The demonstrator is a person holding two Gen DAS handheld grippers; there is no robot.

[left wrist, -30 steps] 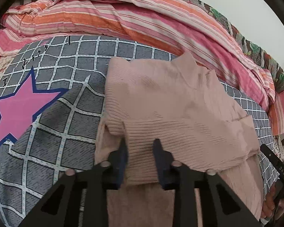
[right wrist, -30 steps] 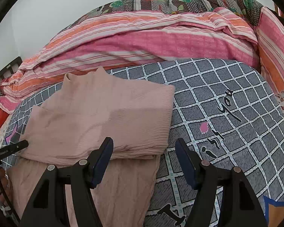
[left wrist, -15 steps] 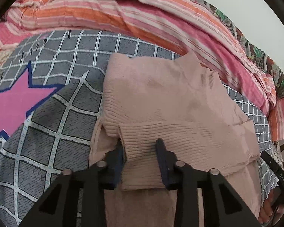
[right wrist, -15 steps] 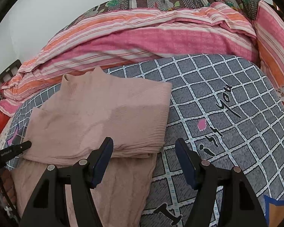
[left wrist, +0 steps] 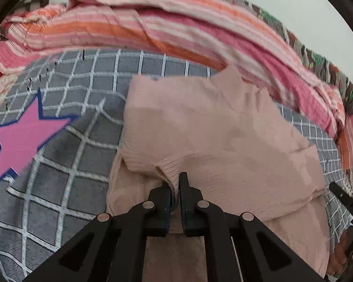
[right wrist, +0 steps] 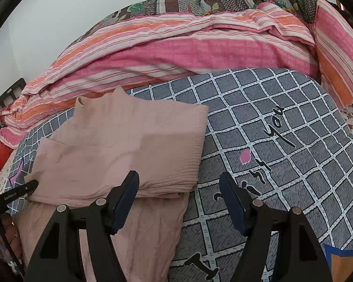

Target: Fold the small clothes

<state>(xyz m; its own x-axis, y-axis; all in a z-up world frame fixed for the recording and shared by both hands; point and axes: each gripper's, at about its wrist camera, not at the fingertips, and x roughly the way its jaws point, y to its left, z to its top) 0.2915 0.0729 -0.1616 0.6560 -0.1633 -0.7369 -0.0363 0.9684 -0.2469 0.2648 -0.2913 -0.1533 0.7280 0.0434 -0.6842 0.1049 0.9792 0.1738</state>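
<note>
A pale pink ribbed sweater (left wrist: pixel 218 138) lies partly folded on a grey checked blanket (left wrist: pixel 66 178), sleeves folded across the body. My left gripper (left wrist: pixel 175 182) is shut on the ribbed cuff of the folded sleeve, which puckers up between the jaws. The sweater also shows in the right wrist view (right wrist: pixel 129 150). My right gripper (right wrist: pixel 178 188) is open and empty, hovering over the sweater's lower right edge and the blanket (right wrist: pixel 282 159).
A striped pink and orange quilt (right wrist: pixel 176 54) is heaped along the far side of the bed. A pink star print (left wrist: pixel 23 138) sits on the blanket left of the sweater. The other gripper's tip (left wrist: pixel 346 199) shows at the right edge.
My left gripper has closed from open onto the sleeve cuff and pinched it up. The right gripper has stayed open and barely moved.
</note>
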